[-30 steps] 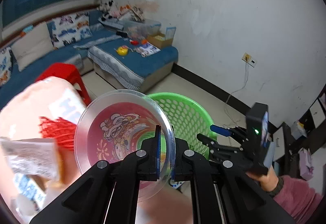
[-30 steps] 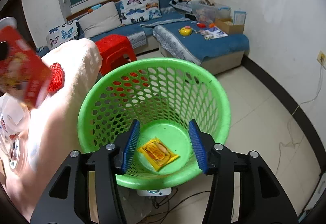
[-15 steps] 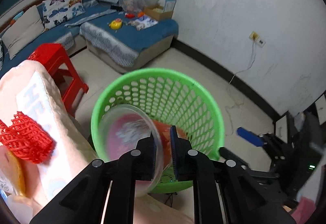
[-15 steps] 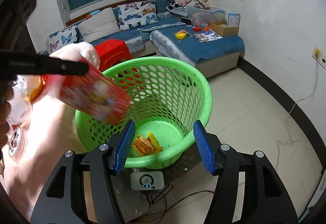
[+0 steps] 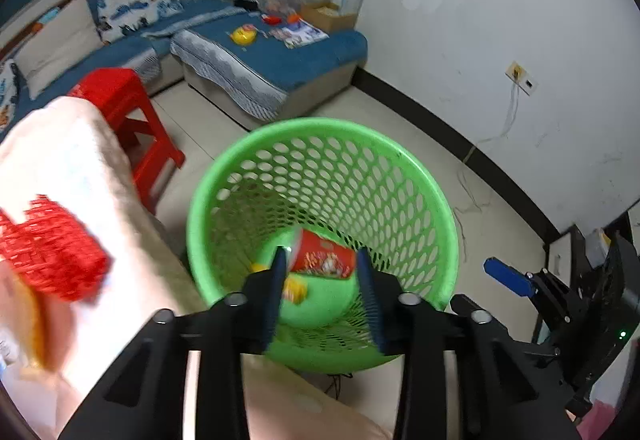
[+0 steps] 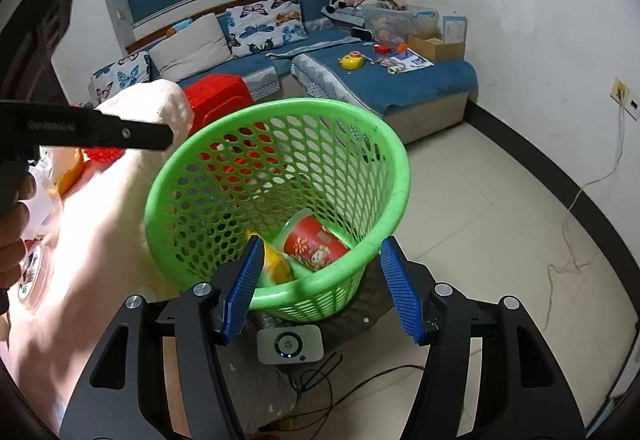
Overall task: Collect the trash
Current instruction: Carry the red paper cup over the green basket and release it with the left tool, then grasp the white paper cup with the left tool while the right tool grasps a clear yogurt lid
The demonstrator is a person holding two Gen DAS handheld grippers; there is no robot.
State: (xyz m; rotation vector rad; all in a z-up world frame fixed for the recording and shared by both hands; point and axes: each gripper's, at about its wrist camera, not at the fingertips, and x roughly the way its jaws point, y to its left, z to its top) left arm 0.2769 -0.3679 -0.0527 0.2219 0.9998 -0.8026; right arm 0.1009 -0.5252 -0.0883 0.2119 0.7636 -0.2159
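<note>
green basket (image 5: 320, 131) mouth open from above; pink-draped table (image 5: 100, 199) close on its left; tiled floor (image 6: 480, 207) clear right

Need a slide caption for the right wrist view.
Red cup lies on its side in the green basket, beside a yellow wrapper; open right tongs hover above.

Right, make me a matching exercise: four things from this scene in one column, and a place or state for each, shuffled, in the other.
Things:
1. red cup
2. green basket
3. red stool
4. left gripper

Places or states:
A. on the floor beside the blue sofa
B. lying on its side in the basket
C. open, holding nothing
D. perforated, holding trash

Pairs: 1-B, 2-D, 3-A, 4-C
</note>
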